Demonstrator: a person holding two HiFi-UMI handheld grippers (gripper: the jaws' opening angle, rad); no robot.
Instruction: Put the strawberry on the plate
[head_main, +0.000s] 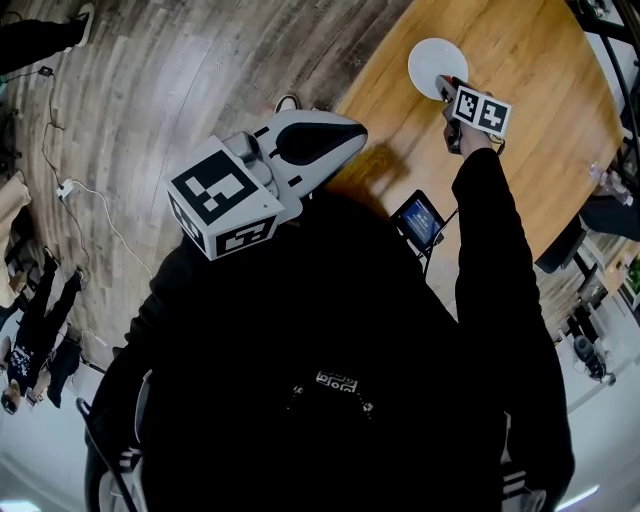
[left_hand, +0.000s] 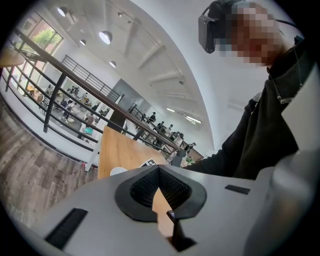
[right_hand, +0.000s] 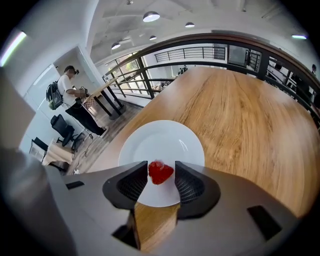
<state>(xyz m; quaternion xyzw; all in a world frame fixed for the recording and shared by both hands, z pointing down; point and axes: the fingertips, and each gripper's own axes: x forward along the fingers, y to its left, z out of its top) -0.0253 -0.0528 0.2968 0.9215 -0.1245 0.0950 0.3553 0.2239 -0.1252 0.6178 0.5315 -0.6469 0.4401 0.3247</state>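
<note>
Grey plastic fills the foreground: the left gripper (left_hand: 159, 169) is held close against the person's black jacket (head_main: 330, 330), off the counter's near edge and above the plank floor (head_main: 180, 80). Its ribbed pads are pressed together at the tips with nothing between them.

Further out, at the end of a black sleeve (head_main: 490, 230), the right gripper (right_hand: 161, 168) tilts steeply down over the wooden counter (right_hand: 250, 115). It is pinching the strawberry (right_hand: 160, 173) — a small red fruit caught between the two dark pads, just inside the tips.

Directly beneath the fruit lies the round white plate (right_hand: 165, 137). The plate sits near one edge of the counter, and whether the strawberry touches its surface cannot be told from these views.

Beyond the plate the counter's pale grain runs on to a dark metal railing (right_hand: 210, 52). Past the railing, a person with a backpack (right_hand: 65, 92) stands beside tall tables — well away from the counter — under round ceiling lights (right_hand: 151, 16).
</note>
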